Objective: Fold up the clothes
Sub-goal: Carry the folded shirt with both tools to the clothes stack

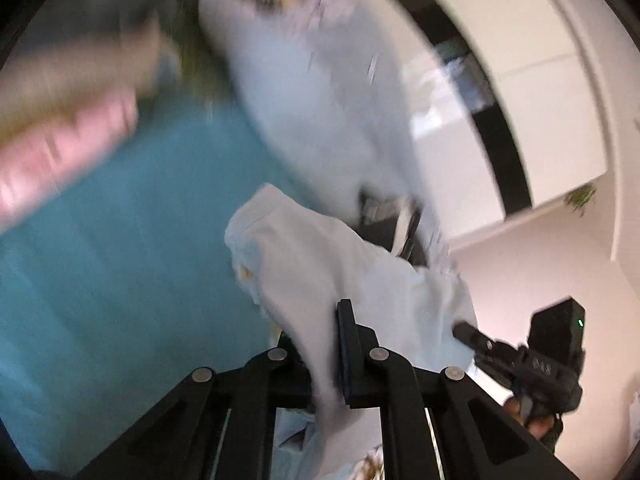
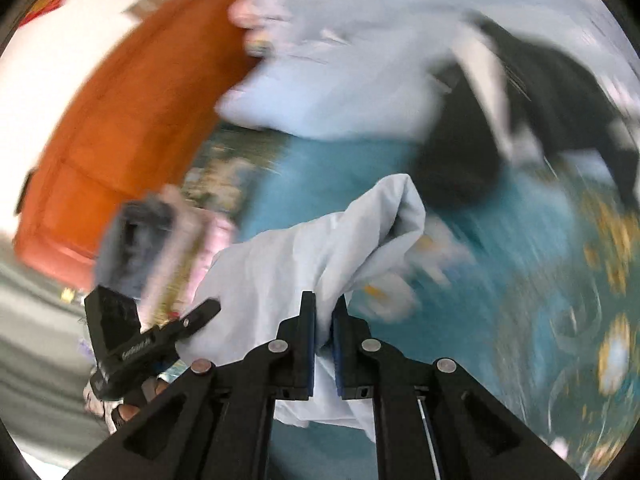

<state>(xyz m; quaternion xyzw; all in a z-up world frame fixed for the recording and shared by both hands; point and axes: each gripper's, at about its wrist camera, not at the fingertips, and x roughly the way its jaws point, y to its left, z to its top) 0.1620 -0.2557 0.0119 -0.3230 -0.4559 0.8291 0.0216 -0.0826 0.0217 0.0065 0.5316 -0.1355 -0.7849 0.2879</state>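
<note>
The left gripper (image 1: 320,356) pinches the pale blue cloth (image 1: 320,256) low in its frame; the right gripper (image 2: 324,344) is clamped on it too; only the right view shows the orange sofa (image 2: 132,112) upper left.

The garment (image 2: 304,256) hangs above the bed (image 2: 500,280), pinched at one part between the right gripper (image 2: 323,320) fingers and at another in the left gripper (image 1: 320,344). Beyond the garment on the bed lies a heap of clothes (image 2: 360,80). Left of the garment sits a folded stack (image 2: 160,248), with a sofa (image 2: 132,120) behind it.
</note>
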